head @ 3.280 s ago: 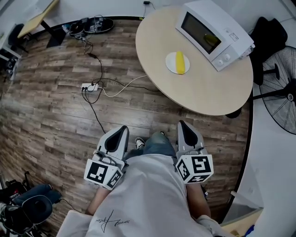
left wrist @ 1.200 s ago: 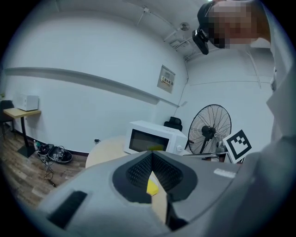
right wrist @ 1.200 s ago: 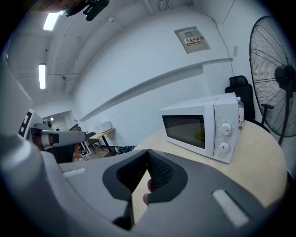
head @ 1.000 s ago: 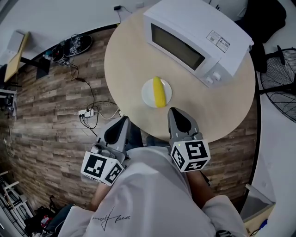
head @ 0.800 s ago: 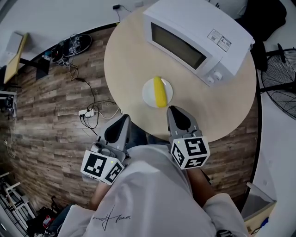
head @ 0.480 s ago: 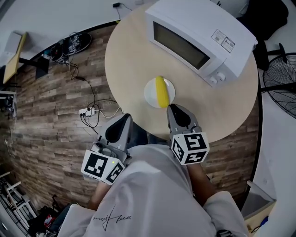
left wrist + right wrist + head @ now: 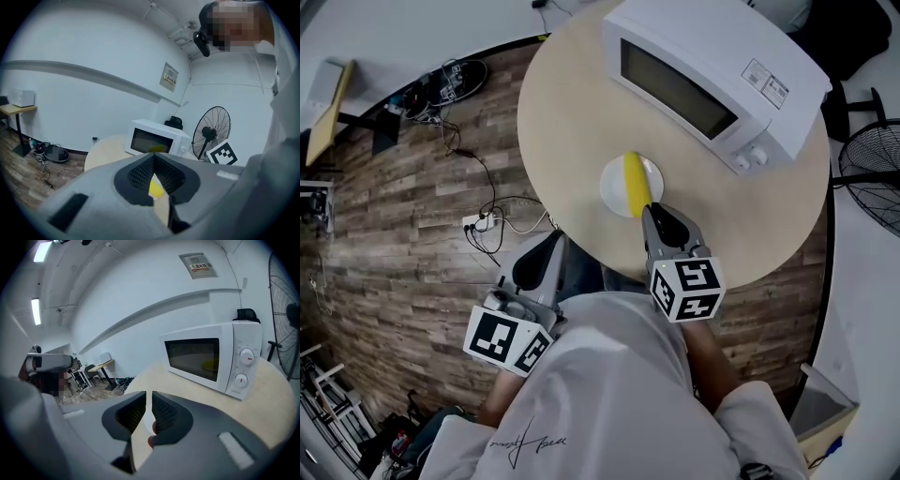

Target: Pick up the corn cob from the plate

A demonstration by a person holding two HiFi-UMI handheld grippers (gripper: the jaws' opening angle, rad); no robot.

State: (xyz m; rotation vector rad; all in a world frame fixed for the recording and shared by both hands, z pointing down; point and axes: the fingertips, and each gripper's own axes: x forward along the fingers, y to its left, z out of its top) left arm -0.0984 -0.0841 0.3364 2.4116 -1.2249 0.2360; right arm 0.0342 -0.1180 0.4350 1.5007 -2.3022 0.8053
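Note:
A yellow corn cob (image 7: 635, 184) lies on a small white plate (image 7: 609, 184) on the round wooden table (image 7: 572, 112), in front of the microwave (image 7: 712, 75). My right gripper (image 7: 654, 214) reaches over the table, its tips just short of the near end of the cob. Its jaws are opening, a narrow slit shows between them in the right gripper view (image 7: 150, 397), and nothing is in it. My left gripper (image 7: 553, 240) hangs back at the table's near edge, shut and holding nothing. Past its tips (image 7: 153, 157) the cob (image 7: 156, 189) shows as a yellow patch.
The white microwave (image 7: 206, 359) stands at the back of the table, with something yellow behind its door. A standing fan (image 7: 872, 155) is at the right. Cables and a power strip (image 7: 483, 223) lie on the wooden floor to the left.
My right gripper has moved forward and down towards the plate, and its tips now sit close to the cob. Its jaws have parted slightly. The left gripper has stayed where it was.

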